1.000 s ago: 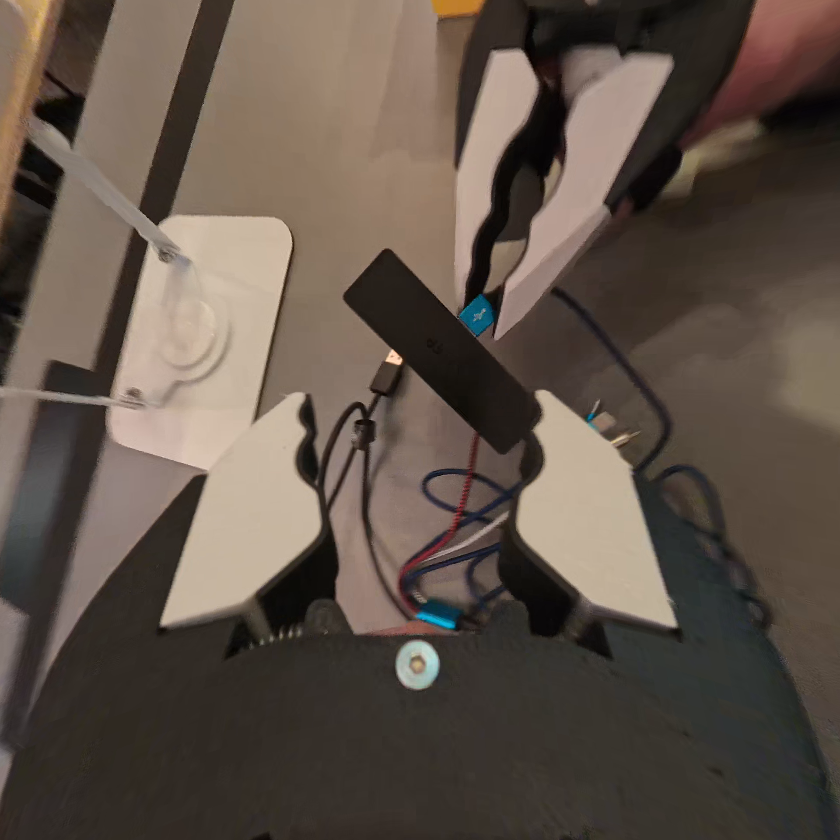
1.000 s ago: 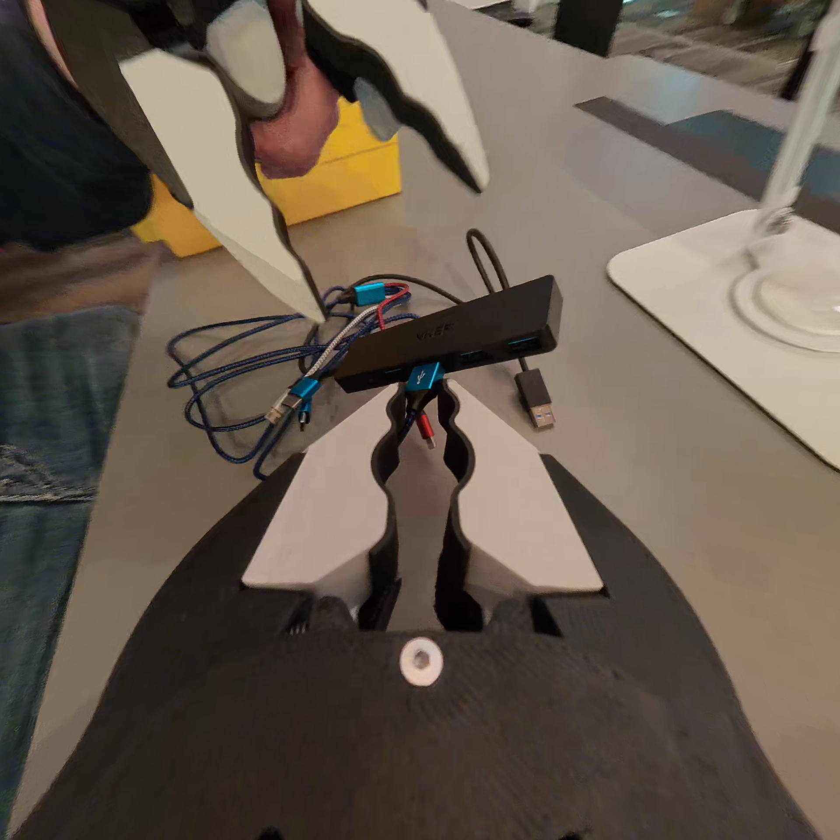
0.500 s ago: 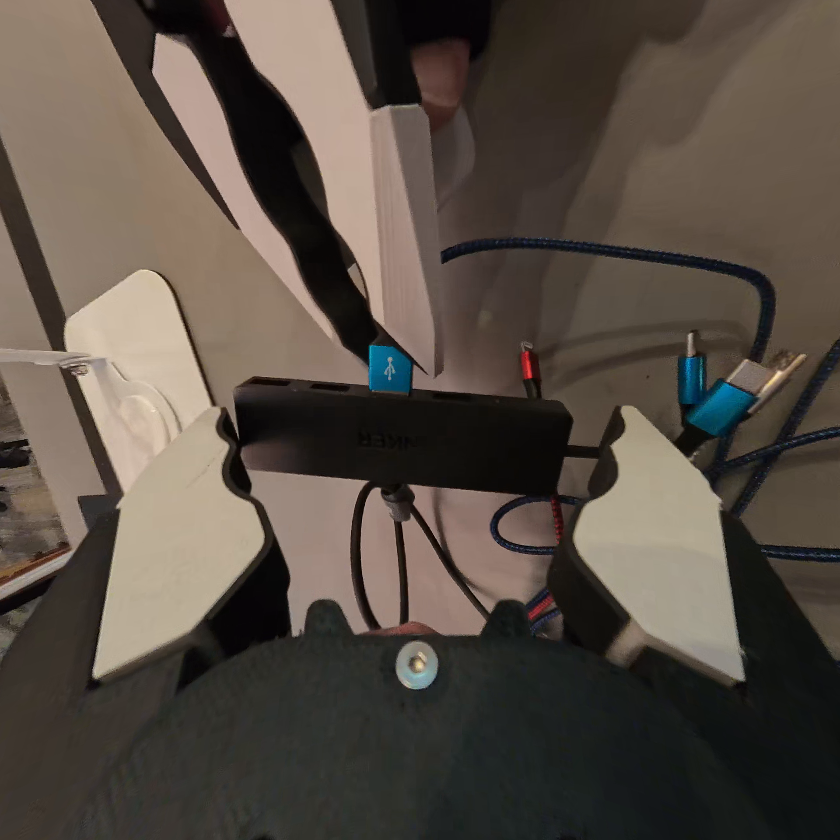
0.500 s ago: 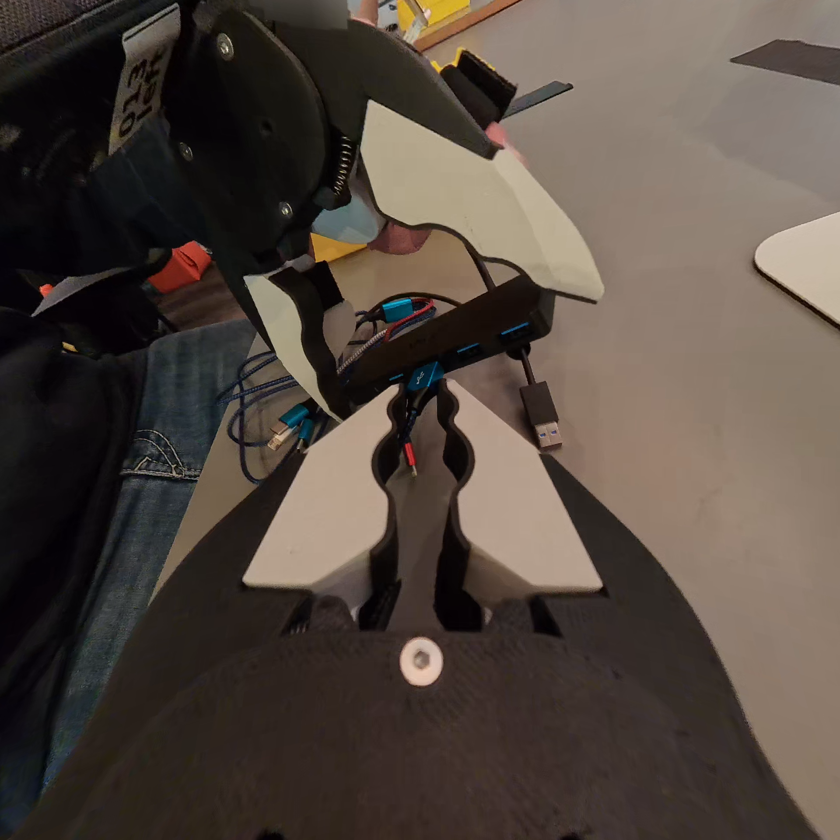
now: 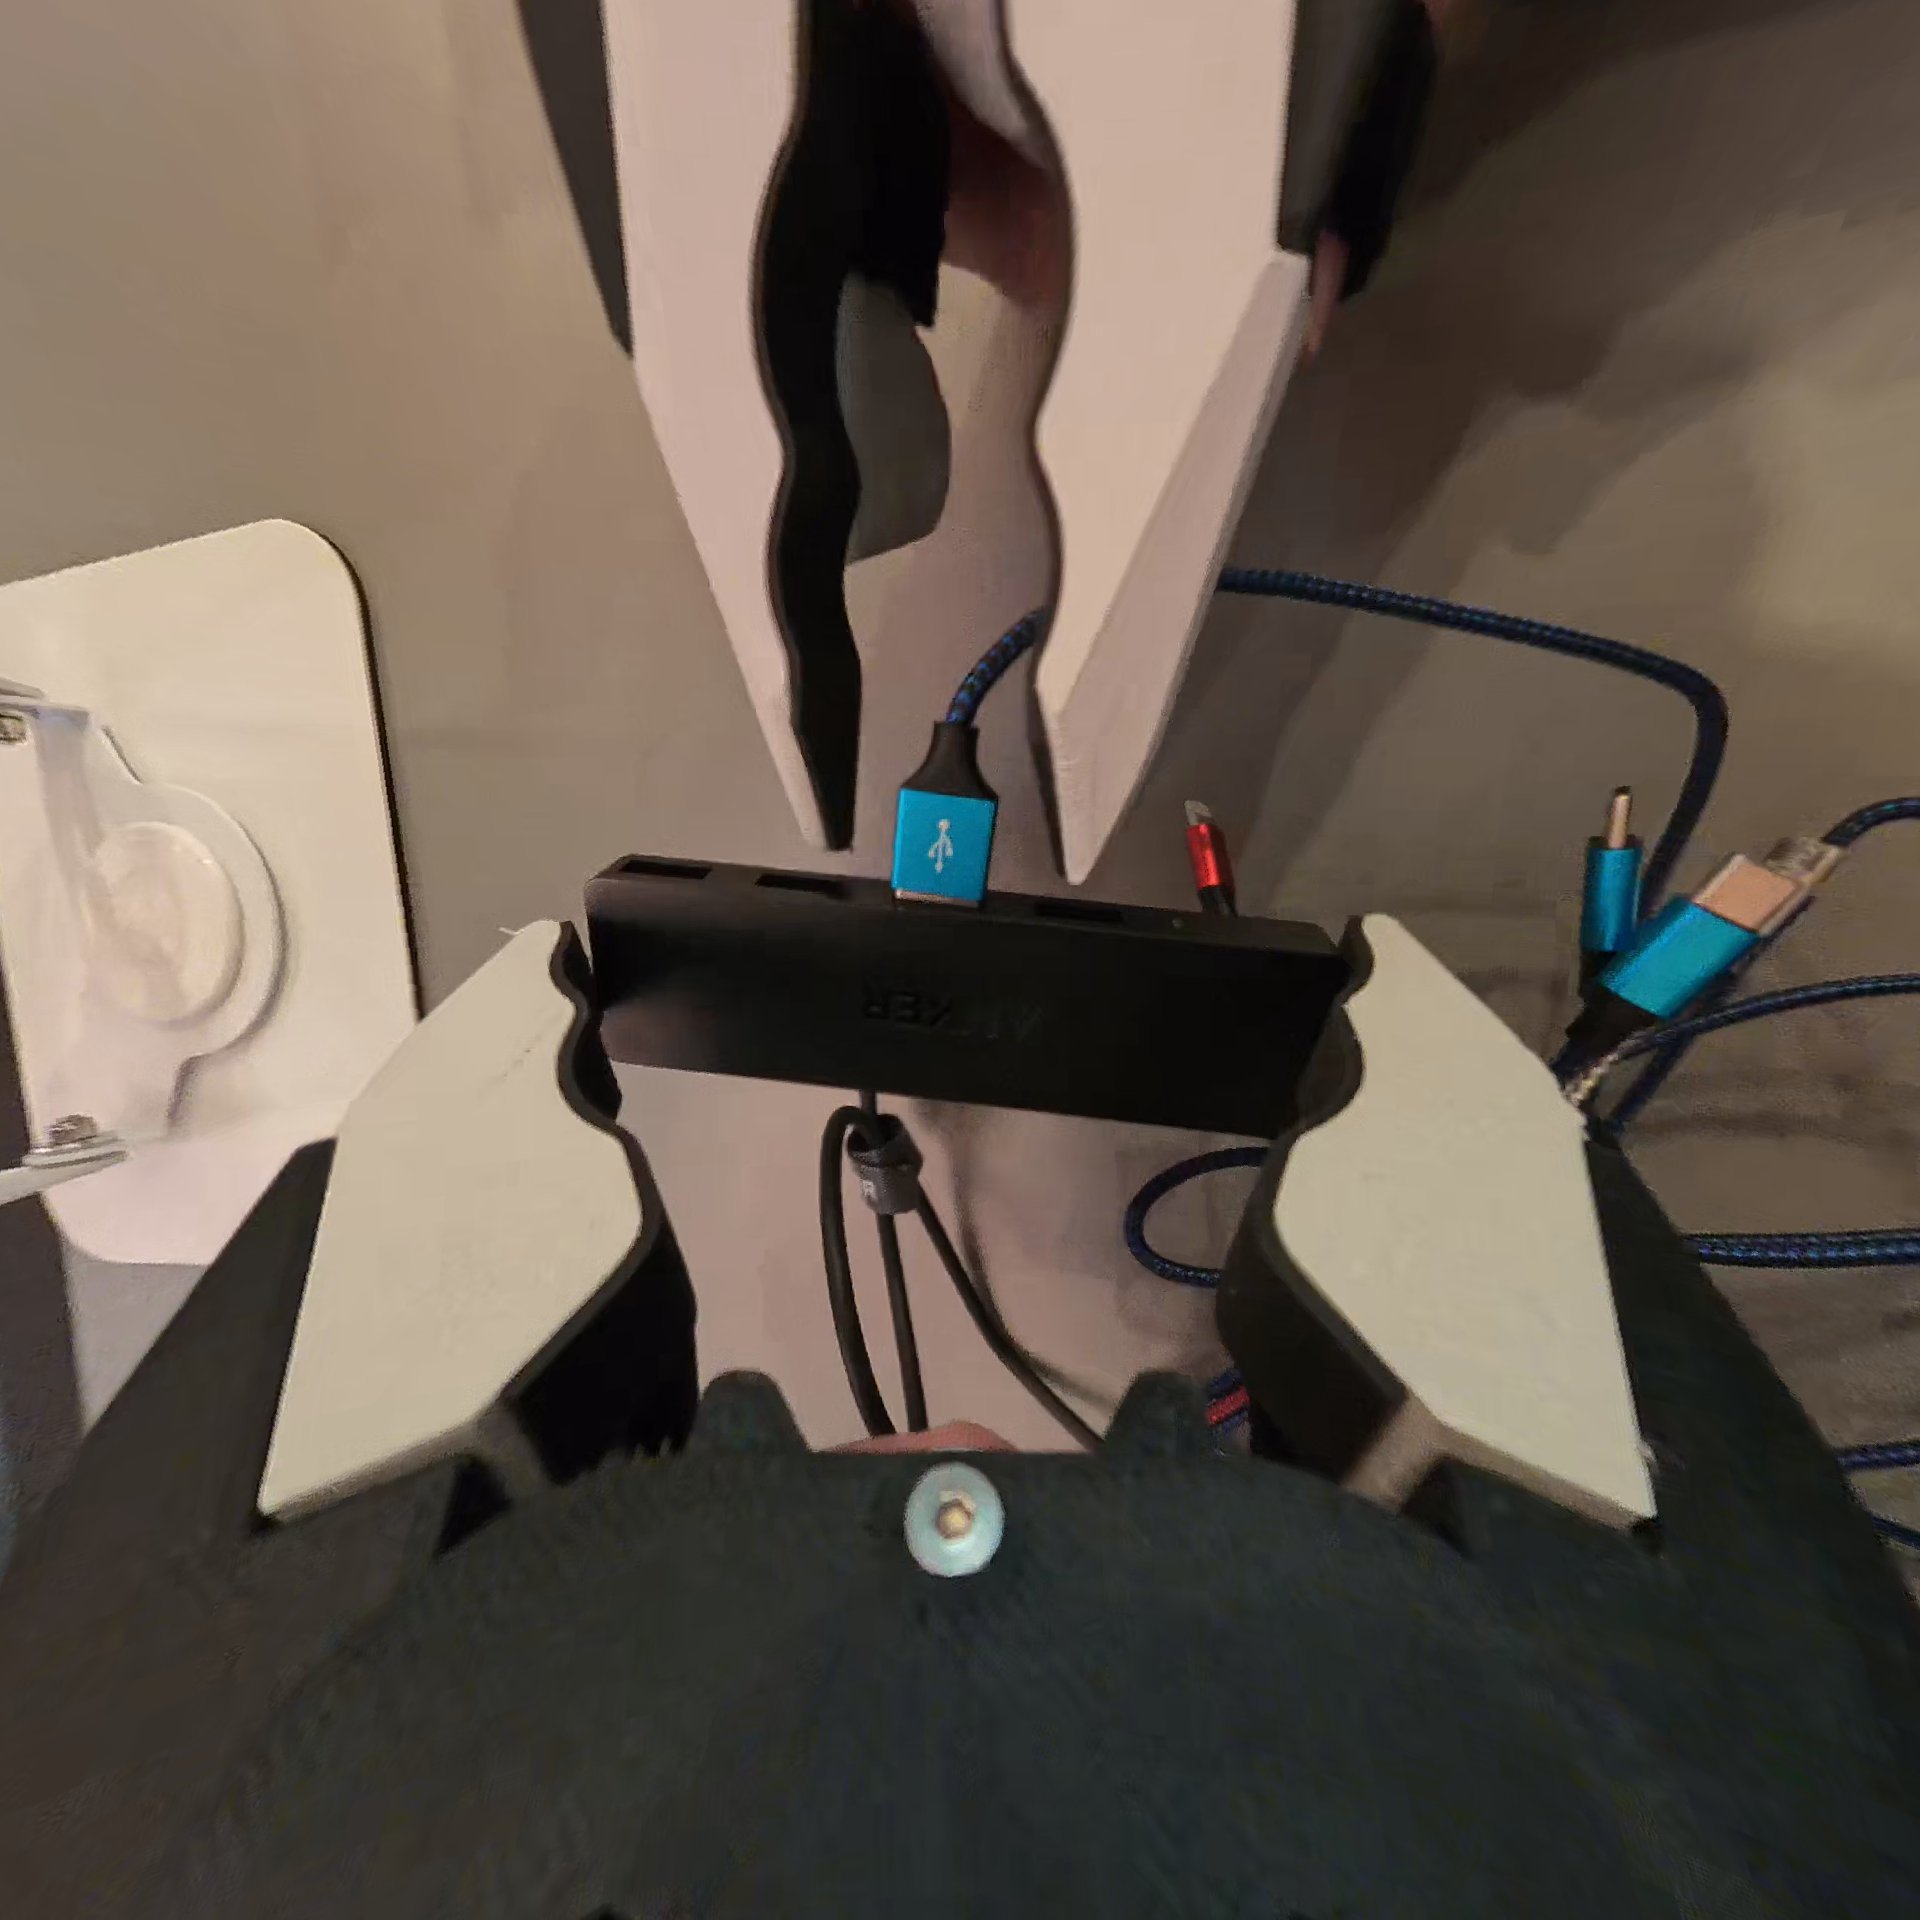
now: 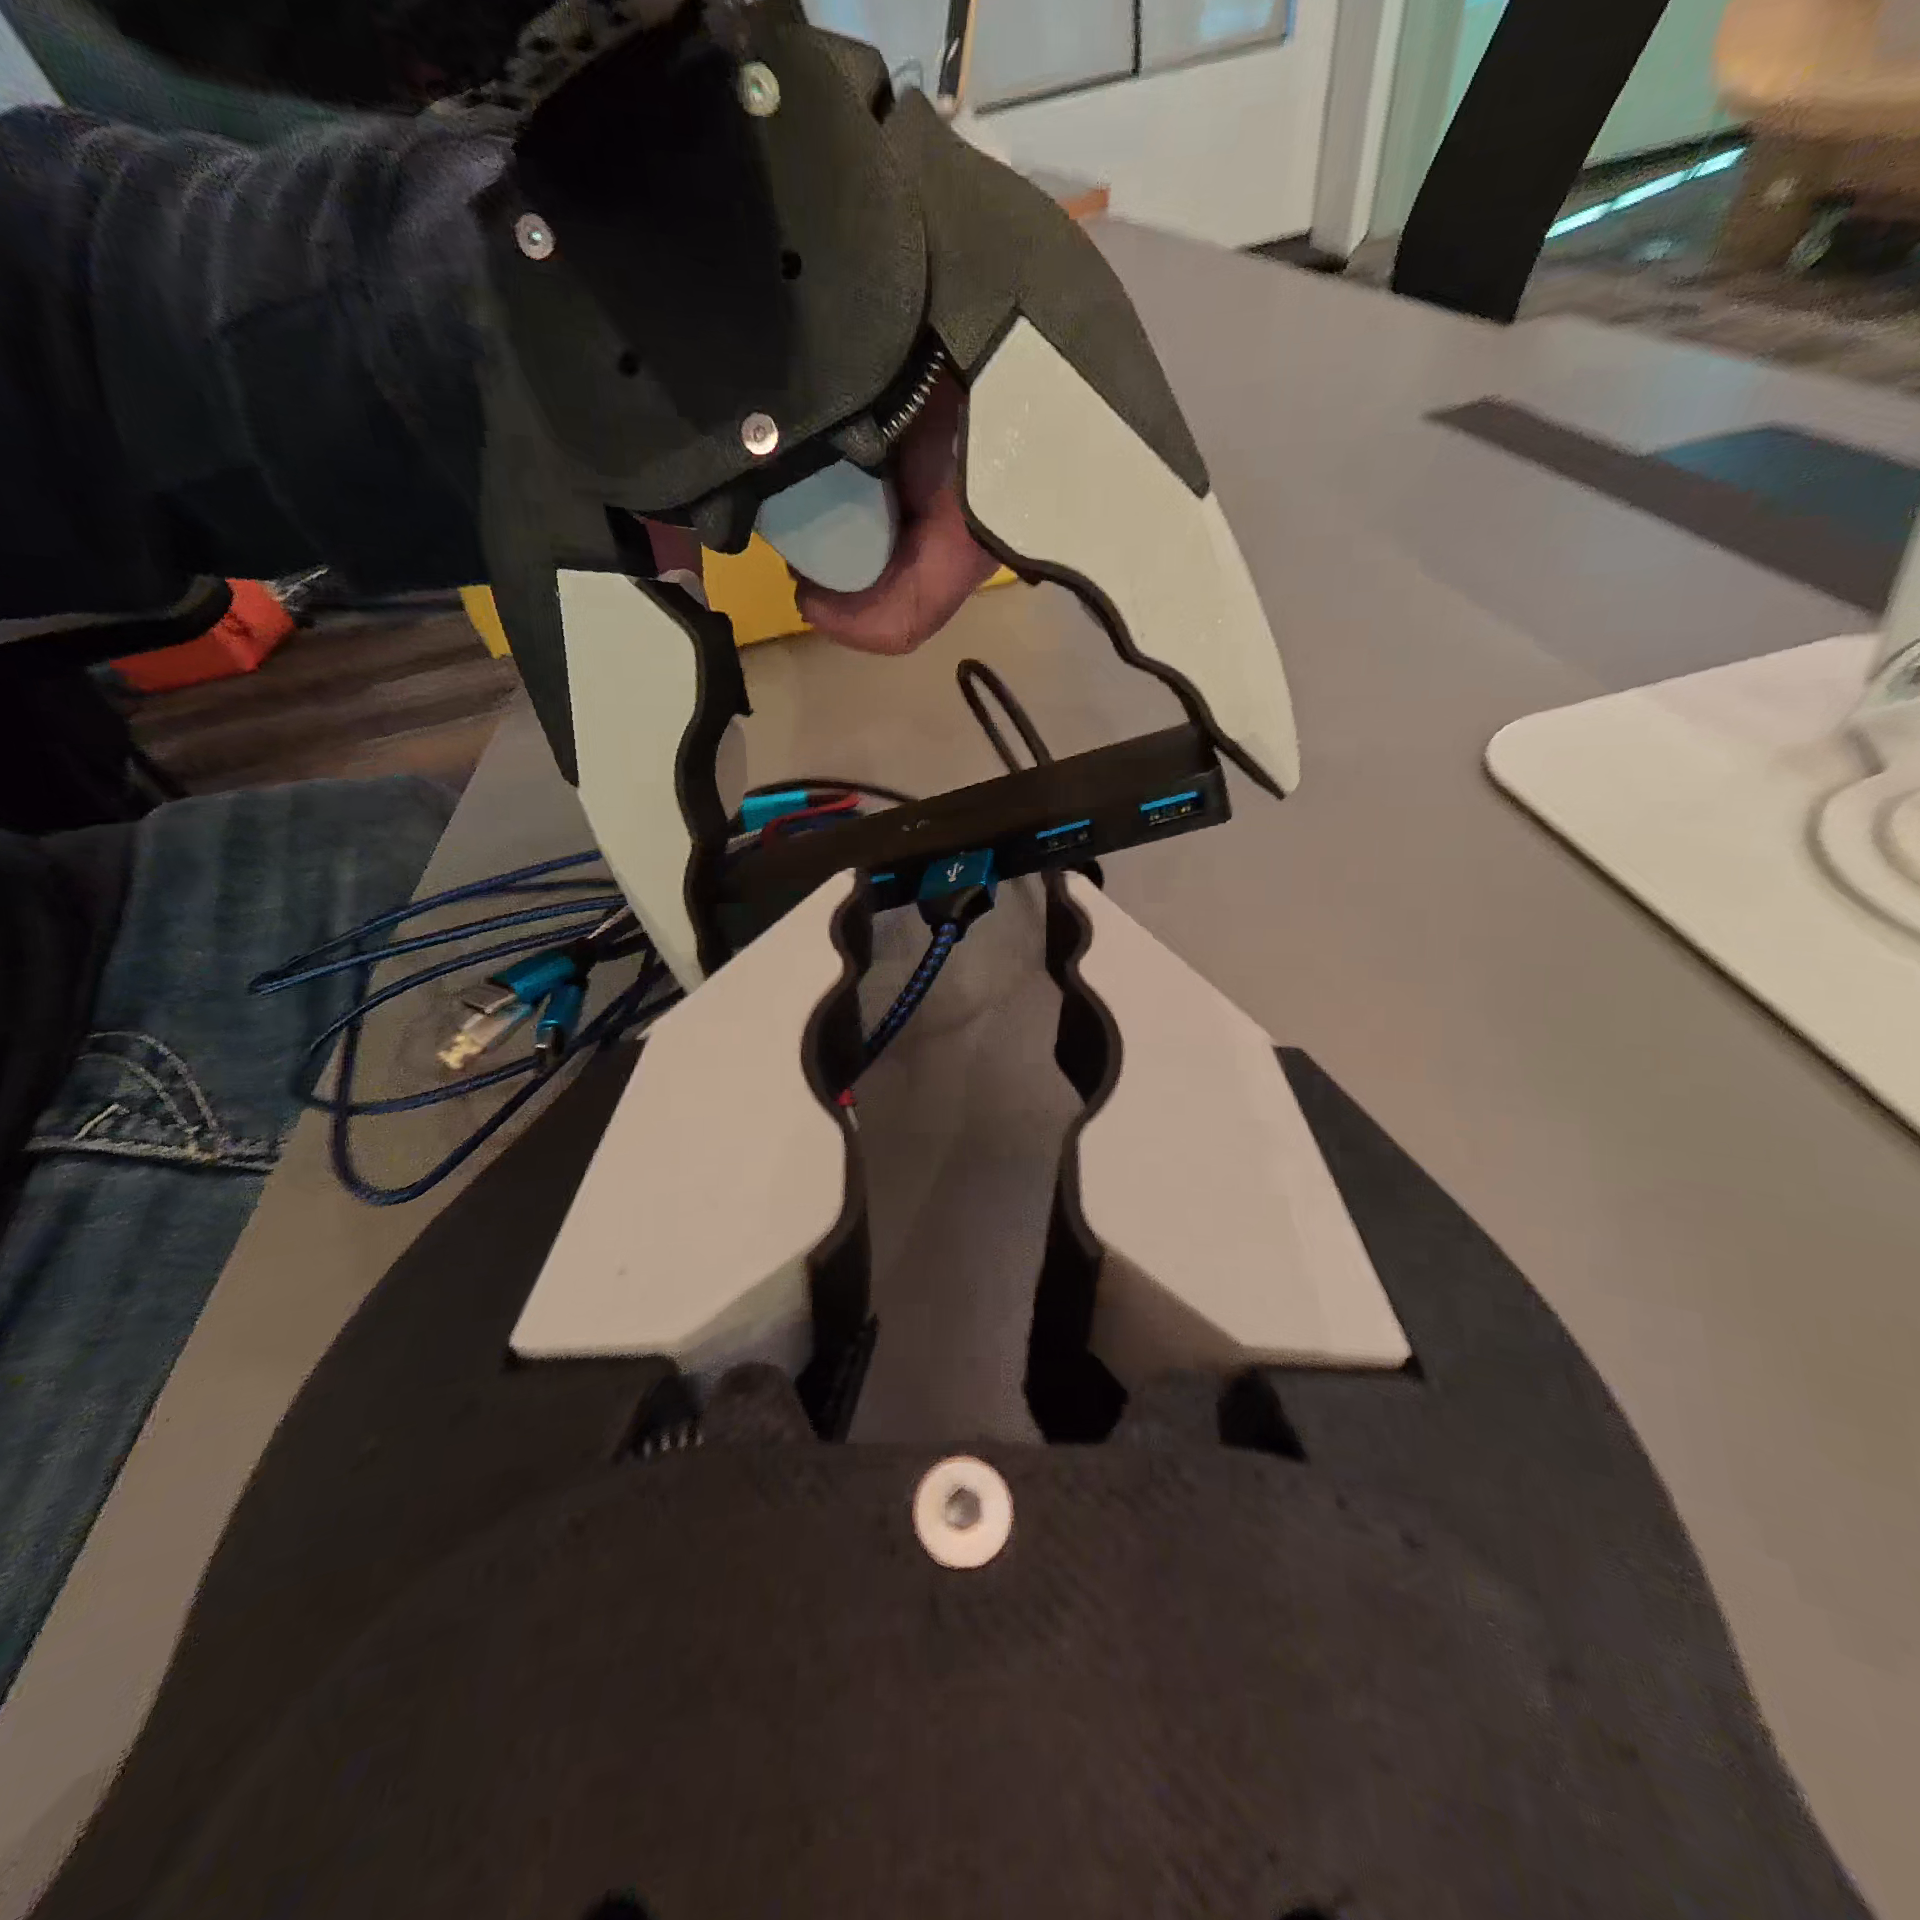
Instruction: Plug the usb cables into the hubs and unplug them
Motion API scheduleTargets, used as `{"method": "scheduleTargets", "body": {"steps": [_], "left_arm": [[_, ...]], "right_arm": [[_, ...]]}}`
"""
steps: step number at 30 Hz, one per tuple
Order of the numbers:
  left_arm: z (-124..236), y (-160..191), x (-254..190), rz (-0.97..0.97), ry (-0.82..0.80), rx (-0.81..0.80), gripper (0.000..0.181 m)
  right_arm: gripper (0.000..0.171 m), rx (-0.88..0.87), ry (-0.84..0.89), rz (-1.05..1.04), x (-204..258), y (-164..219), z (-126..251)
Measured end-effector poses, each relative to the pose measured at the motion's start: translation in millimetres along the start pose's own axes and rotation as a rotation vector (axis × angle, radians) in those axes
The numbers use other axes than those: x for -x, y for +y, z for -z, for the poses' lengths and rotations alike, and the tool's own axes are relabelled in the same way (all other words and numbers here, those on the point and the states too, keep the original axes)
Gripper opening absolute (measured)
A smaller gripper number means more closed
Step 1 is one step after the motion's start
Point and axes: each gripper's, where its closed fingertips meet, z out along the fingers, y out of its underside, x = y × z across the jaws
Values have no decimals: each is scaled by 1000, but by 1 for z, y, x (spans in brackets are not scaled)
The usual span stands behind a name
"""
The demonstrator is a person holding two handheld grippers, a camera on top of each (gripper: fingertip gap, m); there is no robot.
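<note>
**Blue plug seated, hub held off table**

Black hub (image 5: 961,992) clamped end-to-end in left gripper (image 5: 961,935), above the grey table (image 6: 1455,1039). Blue USB plug (image 5: 940,850) sits in a middle port. Right gripper (image 5: 945,862) parted around plug, not touching it. Spare cables (image 6: 468,997) beside.

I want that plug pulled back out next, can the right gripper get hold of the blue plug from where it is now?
Probably yes. The right gripper is open with its tips on either side of the blue plug, nothing between them. The left gripper holds the black hub by its ends, clear of the plug.
</note>
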Motion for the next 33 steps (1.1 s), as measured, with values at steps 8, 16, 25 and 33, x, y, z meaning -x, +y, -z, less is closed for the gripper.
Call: {"method": "scheduleTargets", "body": {"steps": [8, 16, 25, 33], "left_arm": [[10, -13, -5, 124, 98, -132, 127], [8, -12, -9, 126, 131, -144, 127], [9, -9, -14, 87, 152, -132, 127], [7, -7, -14, 50, 146, -115, 127]], "right_arm": [[12, -72, 60, 149, 4, -13, 3], [12, -28, 57, 201, 7, -8, 2], [11, 36, 129, 290, 12, -6, 2], [12, 11, 31, 200, 13, -2, 2]]}}
